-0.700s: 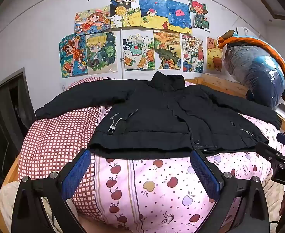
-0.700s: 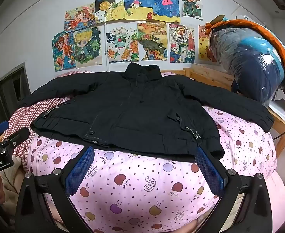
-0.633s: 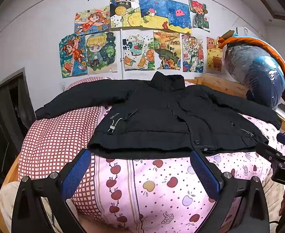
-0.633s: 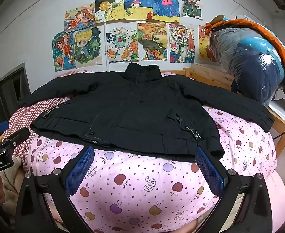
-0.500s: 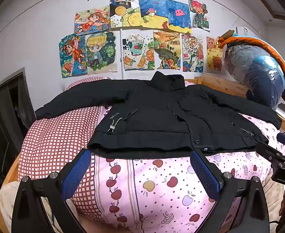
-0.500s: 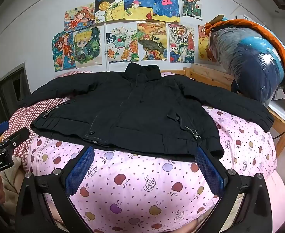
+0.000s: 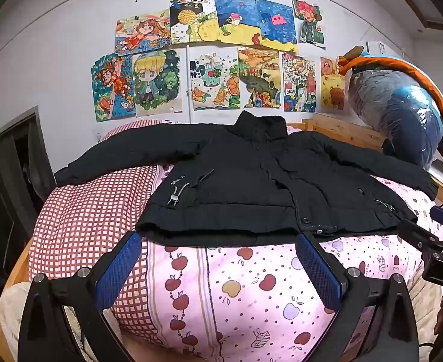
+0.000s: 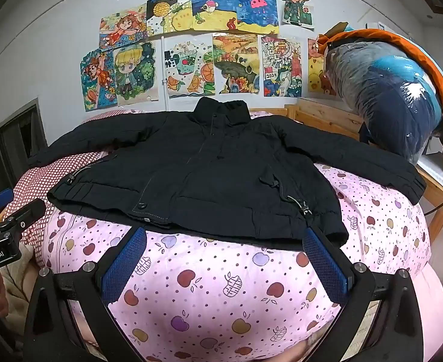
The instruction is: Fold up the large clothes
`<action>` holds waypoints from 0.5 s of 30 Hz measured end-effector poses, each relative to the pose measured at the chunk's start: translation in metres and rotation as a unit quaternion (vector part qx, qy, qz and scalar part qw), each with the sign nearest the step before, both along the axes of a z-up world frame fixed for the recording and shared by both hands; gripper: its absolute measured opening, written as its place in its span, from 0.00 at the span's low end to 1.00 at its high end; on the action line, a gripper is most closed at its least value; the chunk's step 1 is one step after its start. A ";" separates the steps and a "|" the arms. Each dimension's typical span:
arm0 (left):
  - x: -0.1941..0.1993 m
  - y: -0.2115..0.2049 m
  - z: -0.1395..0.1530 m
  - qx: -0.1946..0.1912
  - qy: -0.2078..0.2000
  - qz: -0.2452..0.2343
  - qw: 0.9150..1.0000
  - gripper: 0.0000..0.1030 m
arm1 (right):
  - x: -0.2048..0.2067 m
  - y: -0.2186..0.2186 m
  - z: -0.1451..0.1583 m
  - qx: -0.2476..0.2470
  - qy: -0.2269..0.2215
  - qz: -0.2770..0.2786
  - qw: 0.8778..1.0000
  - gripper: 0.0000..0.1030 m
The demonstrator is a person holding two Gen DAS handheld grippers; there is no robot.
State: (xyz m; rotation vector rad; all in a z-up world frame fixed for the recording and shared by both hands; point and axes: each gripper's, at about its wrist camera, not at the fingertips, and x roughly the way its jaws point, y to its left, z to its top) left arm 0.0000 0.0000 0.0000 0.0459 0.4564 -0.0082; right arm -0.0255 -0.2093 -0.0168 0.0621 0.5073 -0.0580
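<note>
Bedspread [image 7: 221,286] — jacket [image 7: 251,187] collar wallward

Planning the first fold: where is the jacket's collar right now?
In both wrist views the collar lies at the far end of the black jacket, toward the wall of drawings.

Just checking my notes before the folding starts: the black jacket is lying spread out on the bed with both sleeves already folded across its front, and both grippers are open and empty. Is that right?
Not quite. The black jacket does lie spread on the bed, but its sleeves stretch outward to each side, not folded across the front; the right wrist view shows this. The left gripper and right gripper are open and empty.
</note>
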 end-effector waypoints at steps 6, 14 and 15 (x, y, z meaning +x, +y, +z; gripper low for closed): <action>0.000 0.000 0.000 0.001 0.000 0.000 1.000 1.00 | -0.001 0.002 -0.001 0.000 0.000 0.000 1.000 0.99; 0.000 0.000 0.000 0.001 0.000 0.000 1.000 1.00 | -0.001 0.001 -0.003 0.001 0.000 -0.001 1.000 0.99; 0.000 0.000 0.000 0.001 0.000 0.000 1.000 1.00 | -0.001 0.002 -0.004 0.001 0.000 -0.001 1.000 0.99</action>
